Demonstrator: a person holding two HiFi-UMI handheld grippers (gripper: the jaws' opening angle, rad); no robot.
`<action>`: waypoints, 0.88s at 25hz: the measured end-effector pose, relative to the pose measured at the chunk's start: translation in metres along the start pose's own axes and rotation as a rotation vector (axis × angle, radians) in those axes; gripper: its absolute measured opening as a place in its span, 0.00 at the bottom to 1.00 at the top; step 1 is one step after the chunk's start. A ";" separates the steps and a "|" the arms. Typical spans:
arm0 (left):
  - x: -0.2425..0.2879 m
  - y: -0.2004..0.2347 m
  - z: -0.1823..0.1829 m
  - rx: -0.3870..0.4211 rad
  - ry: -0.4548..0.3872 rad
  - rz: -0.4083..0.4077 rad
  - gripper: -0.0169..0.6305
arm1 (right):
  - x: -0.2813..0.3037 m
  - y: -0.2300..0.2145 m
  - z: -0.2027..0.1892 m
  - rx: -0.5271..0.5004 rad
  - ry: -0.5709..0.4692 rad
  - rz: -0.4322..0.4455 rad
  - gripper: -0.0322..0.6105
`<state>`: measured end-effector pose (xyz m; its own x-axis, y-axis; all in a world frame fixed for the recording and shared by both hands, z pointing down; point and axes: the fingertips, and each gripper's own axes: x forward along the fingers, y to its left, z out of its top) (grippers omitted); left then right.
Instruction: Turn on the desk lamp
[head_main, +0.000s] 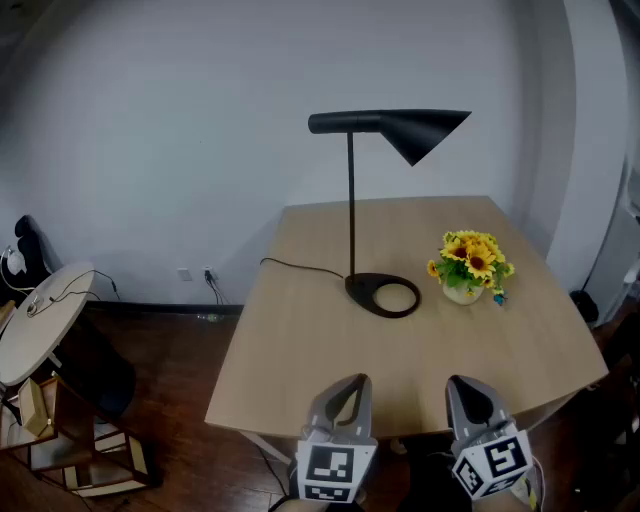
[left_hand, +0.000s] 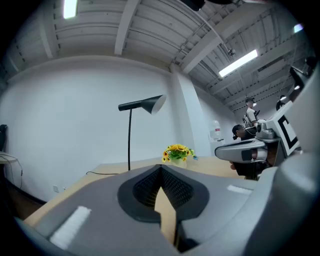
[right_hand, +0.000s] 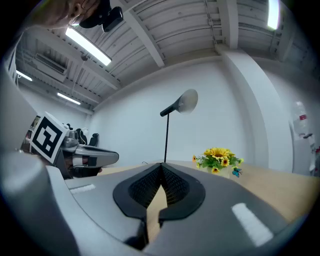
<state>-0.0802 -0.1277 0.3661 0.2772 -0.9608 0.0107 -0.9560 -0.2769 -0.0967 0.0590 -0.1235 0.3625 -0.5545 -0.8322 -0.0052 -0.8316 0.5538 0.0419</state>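
We had both grippers at the near edge of the pale wooden table (head_main: 290, 350), the left gripper (head_main: 350, 385) and right gripper (head_main: 468, 388) each with jaws pressed together on nothing. The black desk lamp with a thin upright stem and cone shade (head_main: 395, 125) stood mid-table, well apart. It lay near 12 o'clock from the left gripper and 11 o'clock from the right. We judged the left nearer its ring base. We saw no switch.

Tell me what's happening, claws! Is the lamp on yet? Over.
Left claw, right claw: shut, empty. Desk lamp looks unlit, untouched ahead. Flowers beside its base, not blocking. Over.
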 end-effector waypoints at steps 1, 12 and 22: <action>0.005 0.005 0.005 0.009 -0.004 0.006 0.02 | 0.005 -0.001 0.006 -0.011 -0.004 0.007 0.05; 0.062 0.051 0.002 0.056 0.064 0.042 0.02 | 0.071 -0.013 0.023 -0.093 0.012 0.065 0.05; 0.114 0.066 -0.015 0.058 0.138 0.015 0.02 | 0.142 -0.051 -0.016 -0.029 0.088 0.040 0.05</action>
<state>-0.1127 -0.2560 0.3758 0.2435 -0.9590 0.1452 -0.9516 -0.2651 -0.1553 0.0232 -0.2708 0.3756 -0.5816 -0.8090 0.0846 -0.8066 0.5871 0.0692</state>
